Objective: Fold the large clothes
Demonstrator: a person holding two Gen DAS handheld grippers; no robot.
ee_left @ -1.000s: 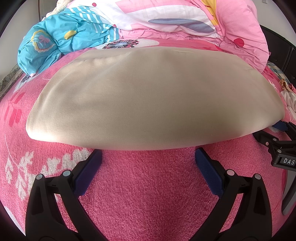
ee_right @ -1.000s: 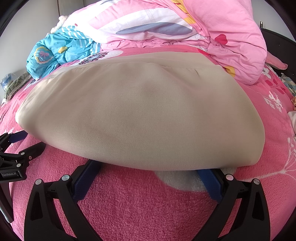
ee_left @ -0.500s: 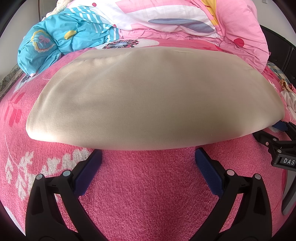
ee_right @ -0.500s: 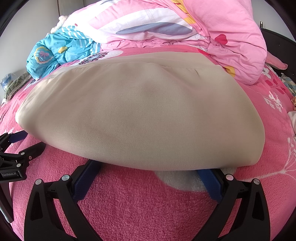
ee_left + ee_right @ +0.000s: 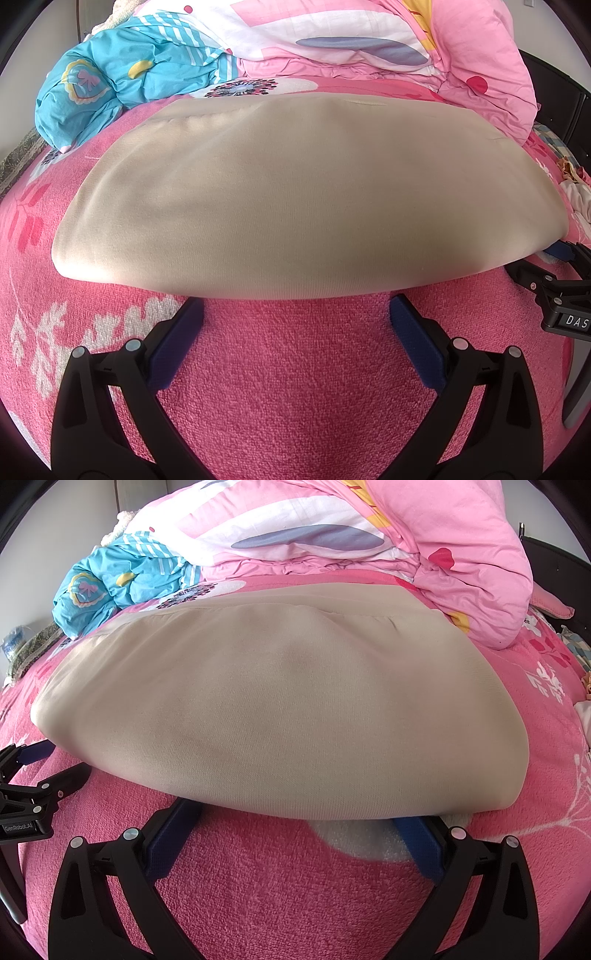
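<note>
A large beige garment (image 5: 295,192) lies folded flat on the pink bed blanket (image 5: 288,369); it also fills the right wrist view (image 5: 280,716). My left gripper (image 5: 295,314) is open and empty, its blue-padded fingertips (image 5: 184,321) at the garment's near folded edge. My right gripper (image 5: 295,816) is open and empty, its fingertips (image 5: 417,830) partly hidden under the near edge. The right gripper shows at the right of the left wrist view (image 5: 554,280). The left gripper shows at the left of the right wrist view (image 5: 33,790).
A pink and white quilt (image 5: 388,48) is heaped behind the garment. A bunched blue cloth (image 5: 110,85) lies at the back left. Dark furniture (image 5: 565,107) stands at the right. Small items (image 5: 576,181) lie on the bed's right side.
</note>
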